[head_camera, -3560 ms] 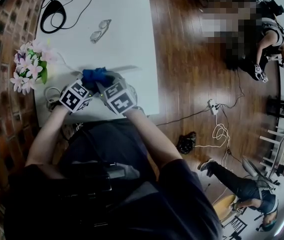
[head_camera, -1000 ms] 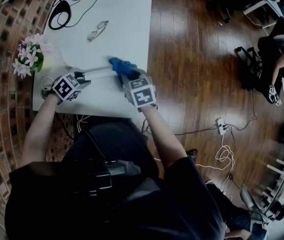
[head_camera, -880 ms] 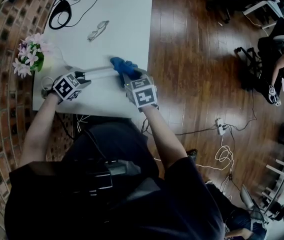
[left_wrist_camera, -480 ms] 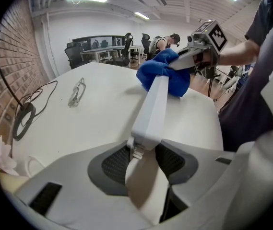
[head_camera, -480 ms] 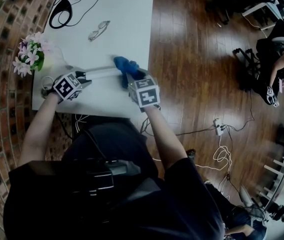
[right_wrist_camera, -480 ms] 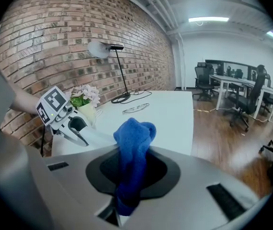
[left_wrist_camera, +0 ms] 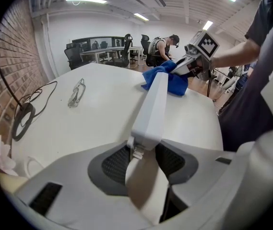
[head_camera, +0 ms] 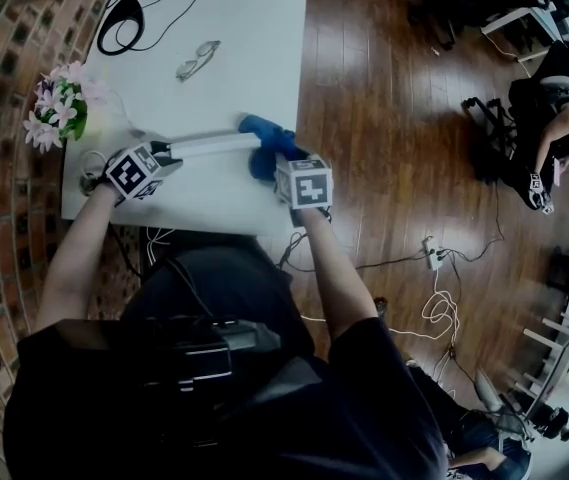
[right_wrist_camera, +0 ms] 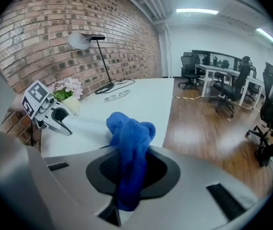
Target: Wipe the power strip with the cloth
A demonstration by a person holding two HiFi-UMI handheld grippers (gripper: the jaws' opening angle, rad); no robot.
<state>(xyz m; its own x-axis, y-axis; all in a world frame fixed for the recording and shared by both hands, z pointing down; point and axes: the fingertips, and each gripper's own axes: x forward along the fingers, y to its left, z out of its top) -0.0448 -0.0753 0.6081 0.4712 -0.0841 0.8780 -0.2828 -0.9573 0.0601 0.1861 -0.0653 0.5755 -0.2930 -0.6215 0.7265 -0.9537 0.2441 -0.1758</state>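
We hold the power strip (head_camera: 214, 145) w/ the left gripper (head_camera: 167, 152). Its fingers are clenched on the strip's near end, pads pressing both sides. The strip is white & long, running across the tabletop (head_camera: 244, 48) toward the right gripper (head_camera: 276, 164). We can't tell if it lies flat or is tipped up a bit.

The right gripper's fingers are grasping the blue cloth (head_camera: 267, 146), bunched btw the pads. The loose part sticks out front & sits on the strip's far end, by the tabletop's right edge, w/ the wooden floor (head_camera: 394, 118) just beyond.

Elsewhere on the tabletop, all well apart from the strip:
- glasses (head_camera: 197, 60) toward the far side
- a black lamp base (head_camera: 124, 15) w/ cable at the far left corner
- pink & white flowers (head_camera: 56, 108) at the left edge, by the brick wall (head_camera: 4, 168)

In the bg at right, a person (head_camera: 554, 108) sits in an office chair.
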